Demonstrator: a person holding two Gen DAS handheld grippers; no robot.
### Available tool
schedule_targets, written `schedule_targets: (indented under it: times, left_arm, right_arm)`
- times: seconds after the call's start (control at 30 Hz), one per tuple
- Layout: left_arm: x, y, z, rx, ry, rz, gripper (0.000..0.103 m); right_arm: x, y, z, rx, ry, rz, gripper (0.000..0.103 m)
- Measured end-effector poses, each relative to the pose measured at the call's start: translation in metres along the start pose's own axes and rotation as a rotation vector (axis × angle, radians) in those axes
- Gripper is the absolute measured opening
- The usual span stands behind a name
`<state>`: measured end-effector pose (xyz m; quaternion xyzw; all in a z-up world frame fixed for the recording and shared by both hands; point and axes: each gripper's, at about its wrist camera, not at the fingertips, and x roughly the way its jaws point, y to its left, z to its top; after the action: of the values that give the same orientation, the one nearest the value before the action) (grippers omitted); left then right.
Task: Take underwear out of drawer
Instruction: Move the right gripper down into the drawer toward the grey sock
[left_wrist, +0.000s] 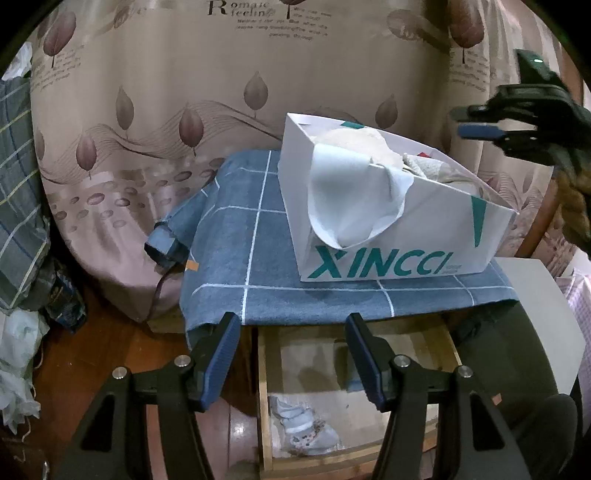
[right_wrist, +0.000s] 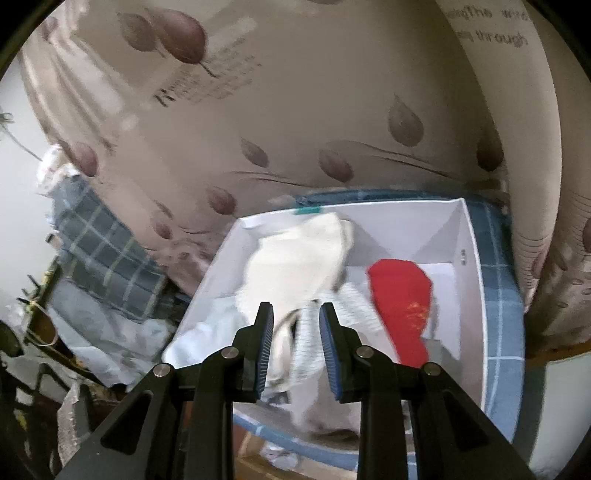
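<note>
Blue checked cloth (left_wrist: 314, 299): covers the cabinet top just beyond your left claw (left_wrist: 291, 319); the box stands on it.

White cardboard box with teal lettering (left_wrist: 369, 258): beyond and above your left claw, directly under your right claw (right_wrist: 296, 306). It looks like the collecting place.

Open pale-wood drawer (left_wrist: 264, 387): right beneath your left claw, pulled out from under the cloth edge. Most of its floor shows bare.

Box contents: a cream garment (right_wrist: 295, 258) just ahead of your right claw's tips, a red garment (right_wrist: 402, 295) to their right, a pale striped piece (right_wrist: 310, 350) under them, and a white piece (left_wrist: 347, 192) draped over the near wall. Several items appear to be out of the drawer already.

Small pale floral-print underwear (left_wrist: 306, 424): lies crumpled on the drawer floor, below and between your left claw's fingers, not touched.

Left claw: fingers well apart, nothing between them, poised over the drawer.

Right claw: fingers drawn close with only a narrow gap. The right view is blurred and cloth shows through the gap. The left view shows this claw (left_wrist: 467, 122) above the box's far side with nothing hanging from it. Judged empty.

Progress: mostly done, by the look of it.

Left to do: lift the one visible piece from the drawer. Part of the drawer floor is hidden behind your left claw, so you cannot rule out more.
</note>
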<state>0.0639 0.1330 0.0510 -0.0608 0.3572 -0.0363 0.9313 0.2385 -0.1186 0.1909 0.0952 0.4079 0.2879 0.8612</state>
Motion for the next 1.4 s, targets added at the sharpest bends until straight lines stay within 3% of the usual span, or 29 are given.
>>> schedule_targets:
  times: [0.17,0.37,0.47,0.6,0.97,1.03,1.1,1.33,1.4]
  left_arm:
    - [0.0,0.019,0.002,-0.082,0.006,-0.01,0.061]
    - [0.005,0.037,0.002,-0.184,0.044,-0.049,0.061]
    - [0.006,0.04,0.002,-0.207,0.052,-0.057,0.061]
    - [0.007,0.044,0.001,-0.247,0.058,-0.073,0.061]
    - [0.007,0.045,-0.001,-0.233,0.068,-0.089,0.061]
    - [0.007,0.045,0.0,-0.233,0.067,-0.096,0.061]
    - [0.007,0.047,0.0,-0.237,0.066,-0.103,0.061]
    - [0.009,0.055,-0.001,-0.285,0.075,-0.143,0.061]
    - [0.009,0.054,-0.001,-0.283,0.075,-0.146,0.061]
  right_arm:
    - [-0.033,0.033,-0.048,-0.127,-0.041,0.098,0.026]
    - [-0.042,0.04,-0.143,-0.185,0.038,0.131,0.026]
    - [-0.026,0.028,-0.185,-0.121,0.109,0.171,0.026]
    - [0.034,0.024,-0.226,-0.1,0.277,0.122,0.026]
    - [0.179,0.061,-0.263,-0.186,0.6,-0.014,0.027]
    - [0.196,0.066,-0.269,-0.211,0.636,-0.027,0.033]
    - [0.214,0.069,-0.275,-0.226,0.678,-0.047,0.045]
    - [0.252,0.075,-0.285,-0.274,0.78,-0.104,0.058]
    - [0.26,0.073,-0.285,-0.261,0.813,-0.11,0.07]
